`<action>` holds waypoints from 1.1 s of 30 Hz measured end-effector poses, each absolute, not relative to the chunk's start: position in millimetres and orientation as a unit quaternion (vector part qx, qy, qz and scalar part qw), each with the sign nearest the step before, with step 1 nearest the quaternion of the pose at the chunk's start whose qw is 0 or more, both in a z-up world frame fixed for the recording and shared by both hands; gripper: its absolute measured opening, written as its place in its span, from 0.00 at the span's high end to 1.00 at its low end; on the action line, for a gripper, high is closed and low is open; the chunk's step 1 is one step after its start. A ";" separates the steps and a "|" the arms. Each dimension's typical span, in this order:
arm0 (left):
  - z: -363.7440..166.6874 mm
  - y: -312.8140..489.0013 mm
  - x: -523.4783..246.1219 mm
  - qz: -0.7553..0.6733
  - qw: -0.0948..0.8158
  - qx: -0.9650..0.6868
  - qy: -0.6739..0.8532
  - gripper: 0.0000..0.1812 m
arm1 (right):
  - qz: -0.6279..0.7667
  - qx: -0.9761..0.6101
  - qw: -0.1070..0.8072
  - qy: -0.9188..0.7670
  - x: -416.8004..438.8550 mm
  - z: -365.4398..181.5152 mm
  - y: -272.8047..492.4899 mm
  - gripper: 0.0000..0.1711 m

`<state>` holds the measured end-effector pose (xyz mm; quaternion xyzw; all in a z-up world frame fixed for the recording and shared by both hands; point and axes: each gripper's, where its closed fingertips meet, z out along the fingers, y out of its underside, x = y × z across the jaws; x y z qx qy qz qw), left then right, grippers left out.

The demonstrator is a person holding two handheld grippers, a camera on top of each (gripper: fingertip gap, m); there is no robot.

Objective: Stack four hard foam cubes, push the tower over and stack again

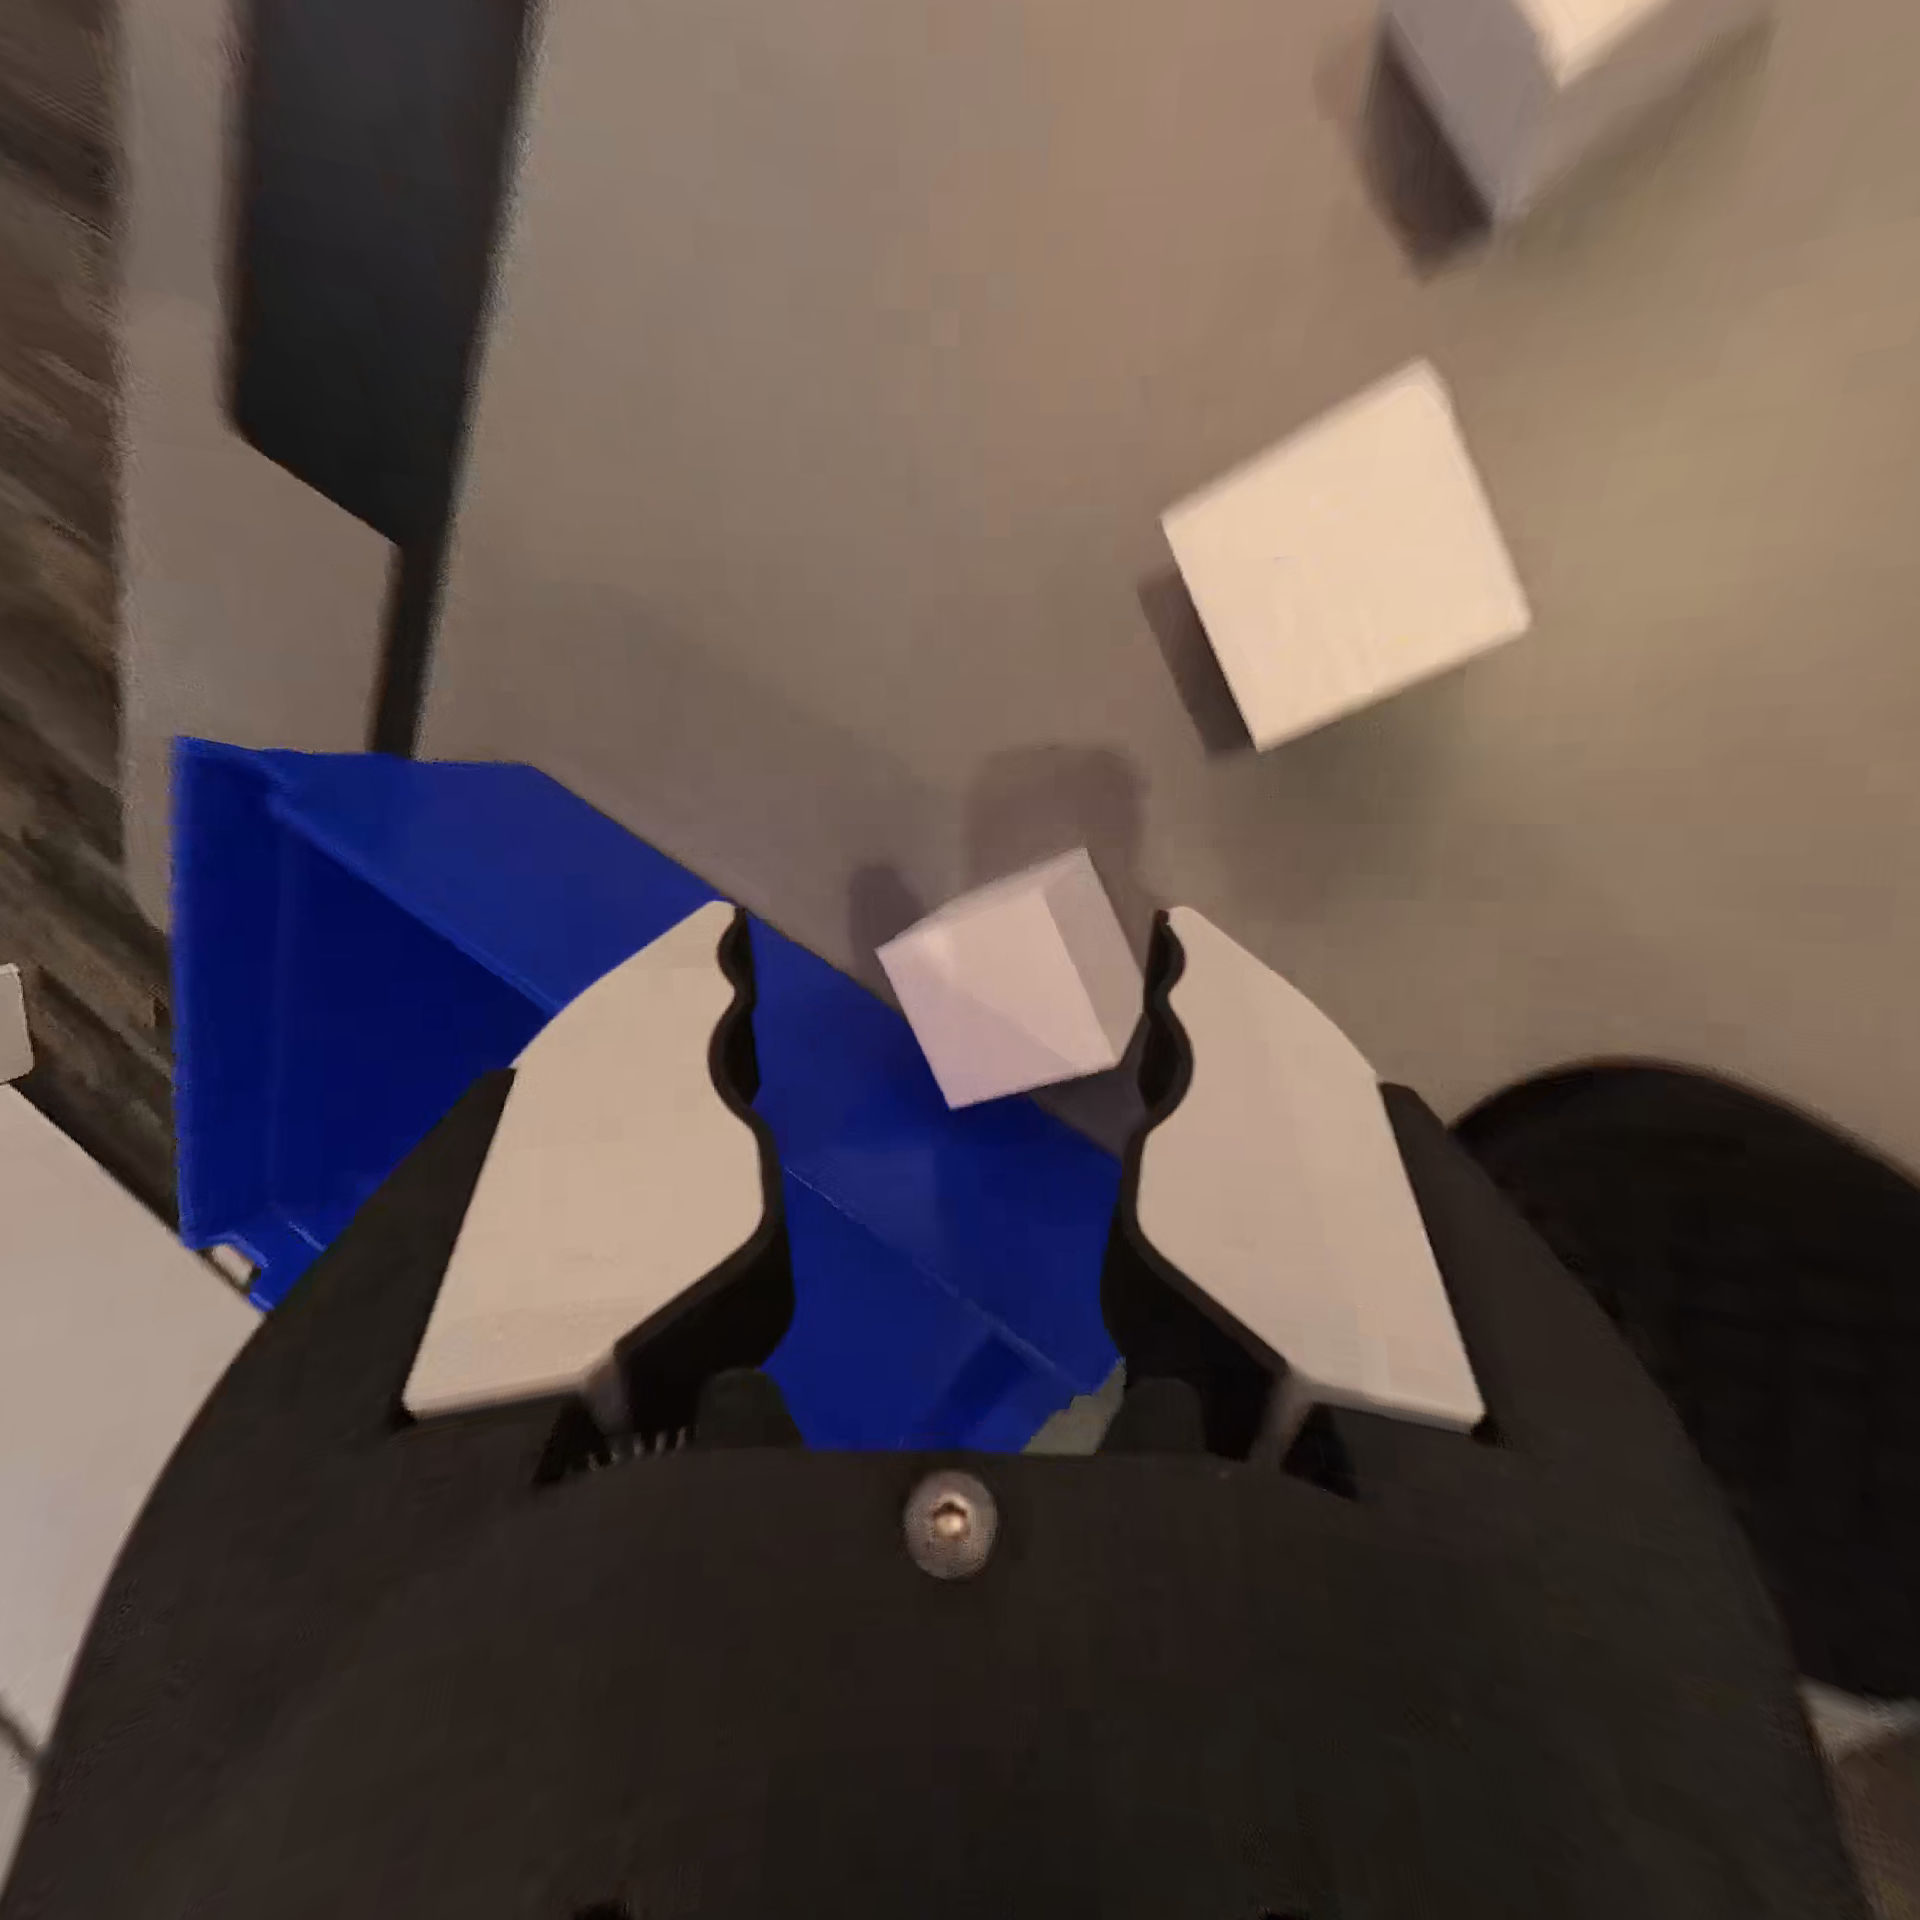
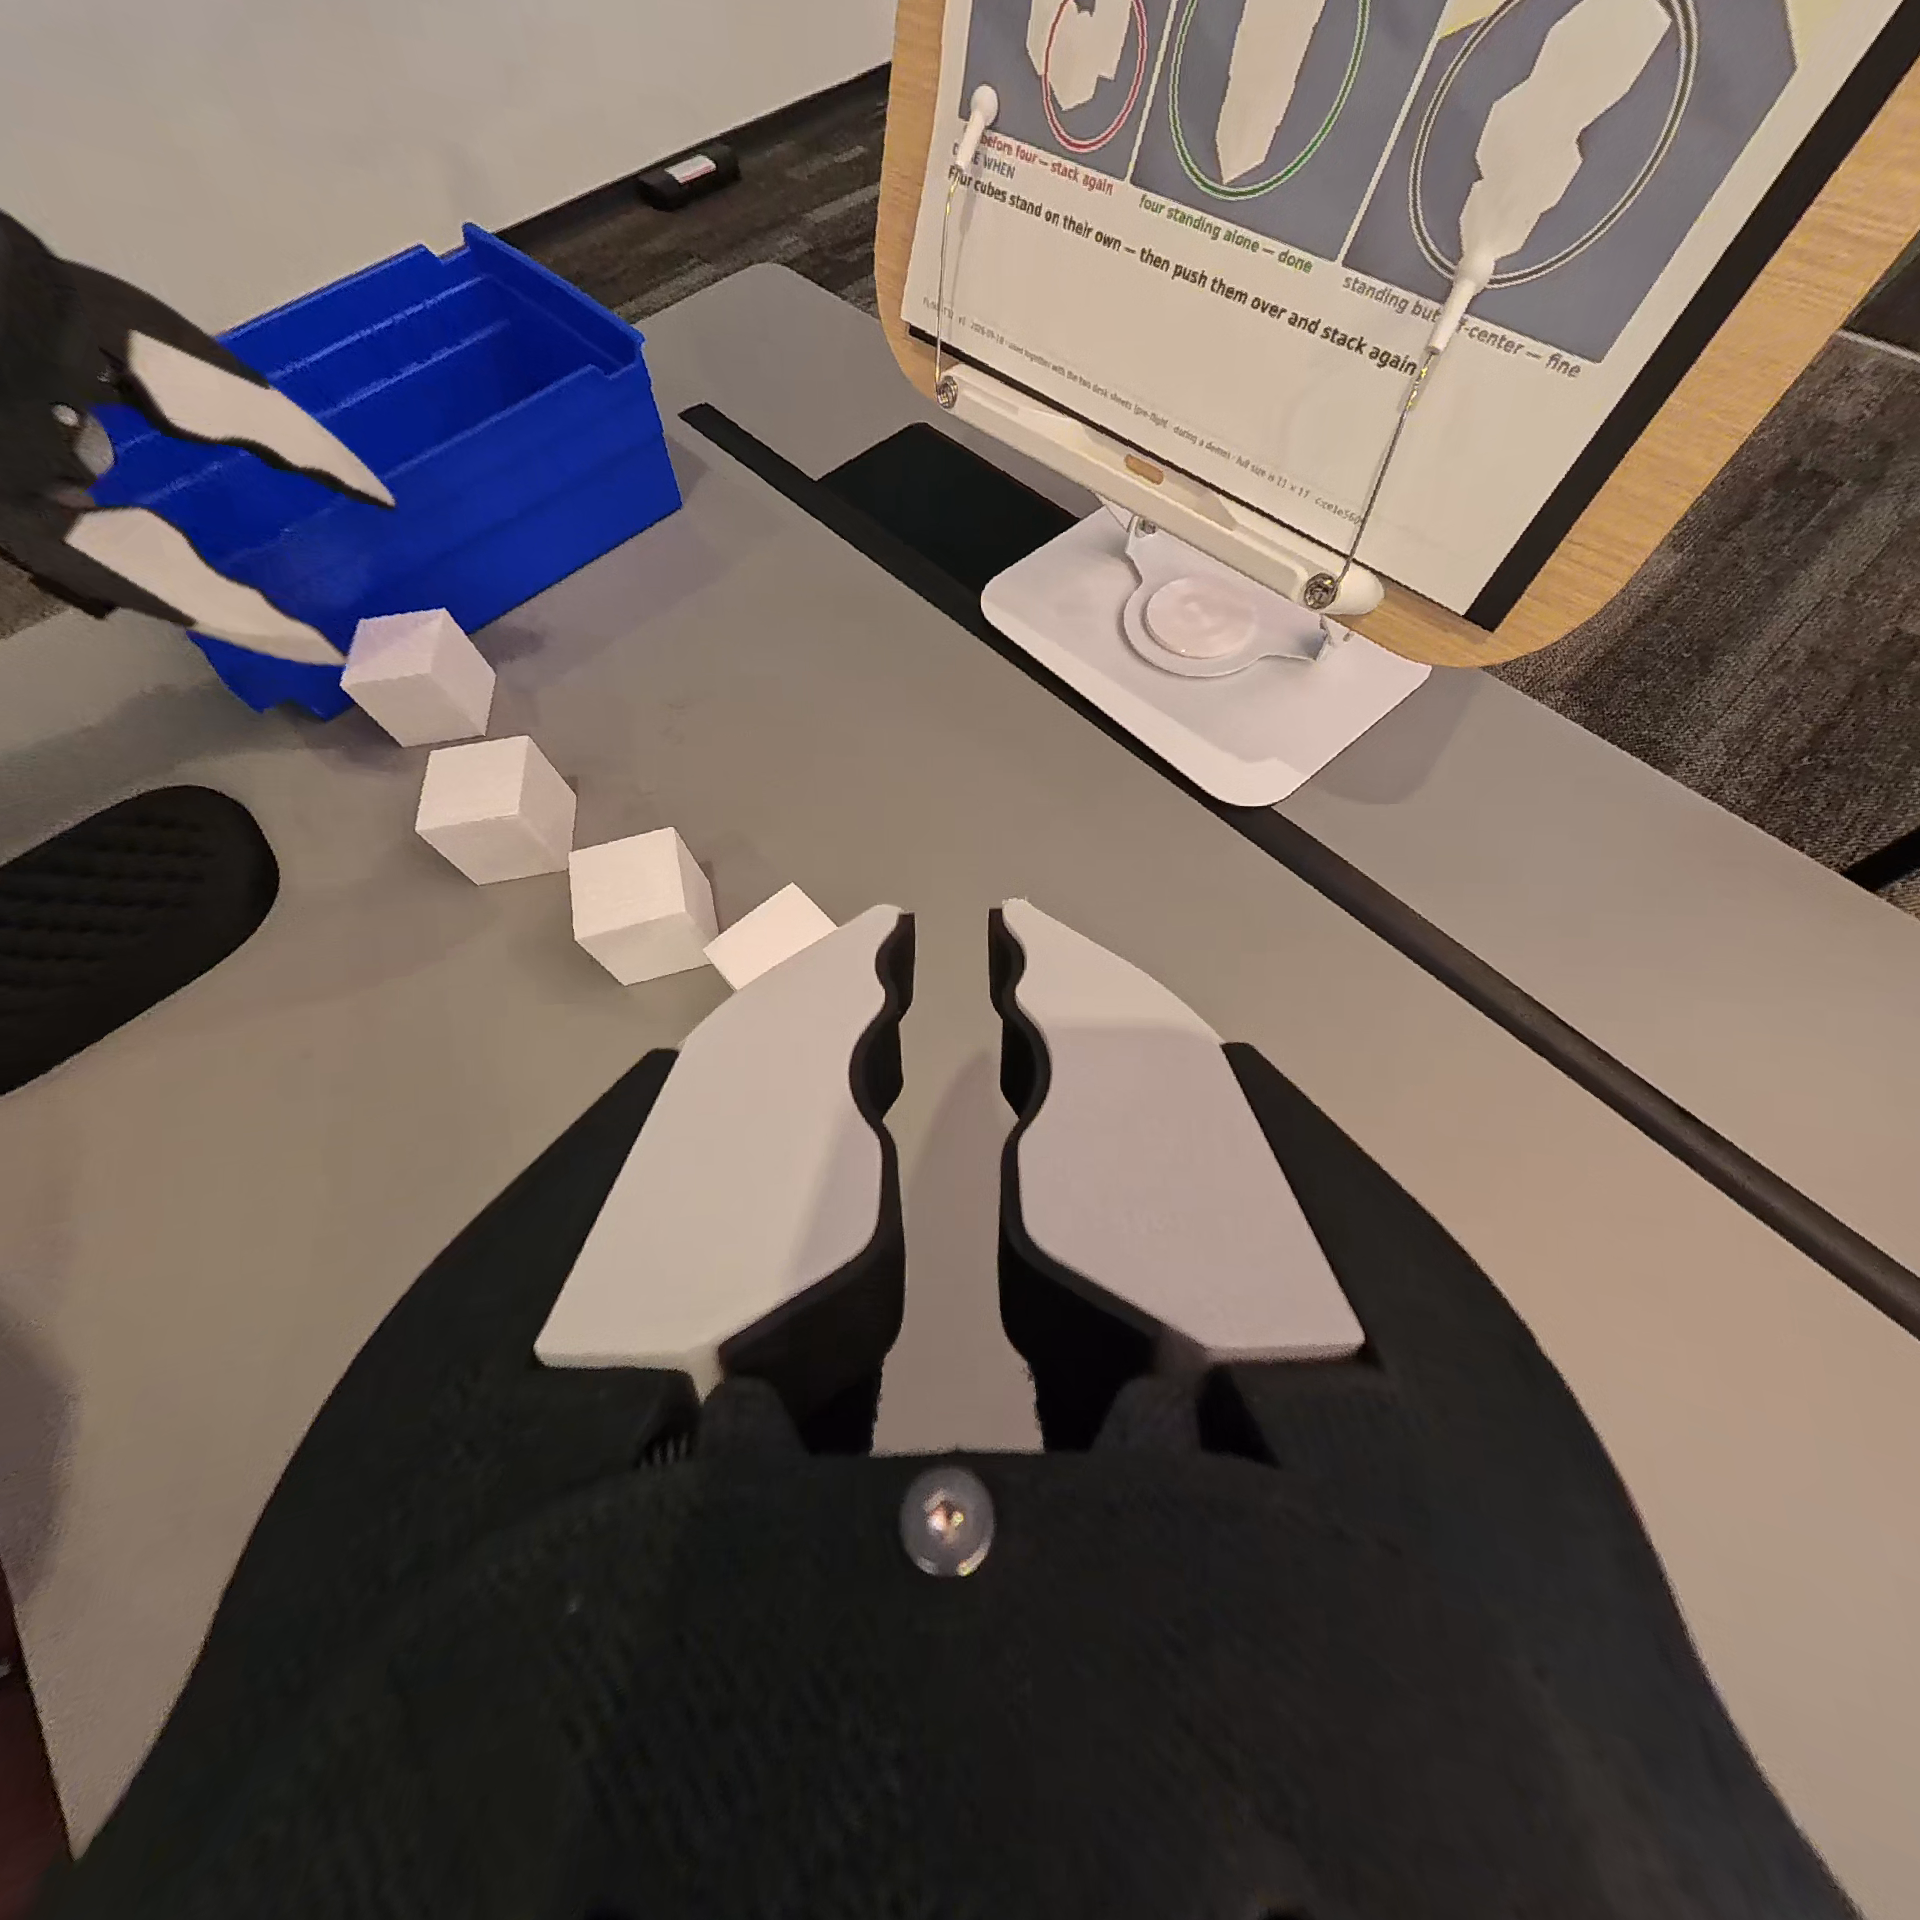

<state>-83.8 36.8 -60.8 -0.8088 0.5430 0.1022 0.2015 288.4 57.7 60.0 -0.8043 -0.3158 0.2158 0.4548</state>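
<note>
Three white cubes show in the left wrist view, much blurred. Near cube: lies just ahead of the left claw, in line with the gap between the tips but nearer the right-hand finger, corner turned toward the camera. Whether it touches that finger cannot be told. Mid cube: farther on, up and to the right. Far cube: top right corner, cut by the edge. Left claw: spread wide, wider than the near cube, nothing between the fingers. Blue bin: to the left and under the claw, beside the near cube. All rest on the grey counter.

Four cubes show in the right wrist view, laid flat on the counter in a diagonal row, none stacked. Cube by the bin: the row's far end, just beside the bin, with the left claw close over it, its lower tip at or near the cube's corner. Second cube and third cube: follow toward the camera. Fourth cube: partly hidden behind the right claw's left finger. Right claw: nearly closed, a narrow gap left, empty, pointing past the row and not at any cube. Stand with a printed sheet: far right, well apart.

Judgement: the left claw is the nearer to the cube by the bin and is set to straddle it; the tower is not begun.
</note>
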 end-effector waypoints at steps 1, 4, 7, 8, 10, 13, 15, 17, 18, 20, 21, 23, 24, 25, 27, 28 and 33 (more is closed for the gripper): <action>-69.2 35.5 -90.9 0.115 0.169 -0.808 0.553 0.59 | 0.213 -0.804 0.455 -0.317 289.2 59.9 58.1 0.92; -86.0 38.4 -100.9 0.132 0.117 -0.819 0.546 0.57 | 0.215 -0.803 0.456 -0.317 290.3 60.9 58.3 0.92; -100.3 33.5 -115.0 0.149 0.046 -0.842 0.516 0.55 | 0.215 -0.800 0.459 -0.321 290.9 62.6 56.8 0.92; -103.7 33.5 -120.4 0.165 0.032 -0.844 0.509 0.55 | 0.215 -0.800 0.459 -0.321 291.0 63.1 56.3 0.92; -108.6 36.0 -127.2 0.192 0.027 -0.842 0.503 0.57 | 0.219 -0.798 0.460 -0.322 290.4 64.0 55.2 0.92; -113.8 40.5 -131.4 0.216 0.033 -0.837 0.502 0.53 | 0.219 -0.798 0.459 -0.324 289.9 63.9 54.7 0.92; -115.1 40.4 -131.6 0.223 0.029 -0.834 0.504 0.53 | 0.221 -0.797 0.458 -0.324 289.1 63.5 54.4 0.92; -115.6 39.4 -131.1 0.225 0.023 -0.834 0.503 0.54 | 0.221 -0.798 0.456 -0.325 288.4 62.7 54.2 0.92; -115.7 38.1 -130.5 0.226 0.020 -0.833 0.505 0.56 | 0.220 -0.799 0.455 -0.326 288.0 62.2 53.9 0.92; -116.7 34.4 -126.3 0.218 0.021 -0.835 0.506 0.57 | 0.219 -0.798 0.455 -0.327 287.0 62.2 53.4 0.92; -117.3 32.3 -124.1 0.213 0.021 -0.836 0.506 0.58 | 0.220 -0.798 0.455 -0.329 286.3 62.6 53.0 0.92; -117.8 30.8 -122.9 0.213 0.024 -0.835 0.508 0.59 | 0.220 -0.797 0.456 -0.330 285.5 63.2 52.6 0.92; -117.8 31.0 -123.6 0.216 0.026 -0.834 0.507 0.59 | 0.220 -0.797 0.457 -0.330 285.4 63.5 52.7 0.92; -117.8 30.9 -125.0 0.221 0.026 -0.833 0.507 0.59 | 0.220 -0.796 0.457 -0.330 285.3 63.6 52.6 0.92; -118.0 29.6 -127.3 0.230 0.020 -0.831 0.506 0.59 | 0.221 -0.796 0.456 -0.331 284.6 63.6 52.1 0.92; -118.3 27.9 -127.0 0.231 0.016 -0.831 0.505 0.59 | 0.221 -0.796 0.456 -0.331 284.4 63.7 52.0 0.92; -118.6 28.6 -118.4 0.226 0.032 -0.837 0.497 0.60 | 0.220 -0.795 0.456 -0.332 283.9 64.7 51.0 0.92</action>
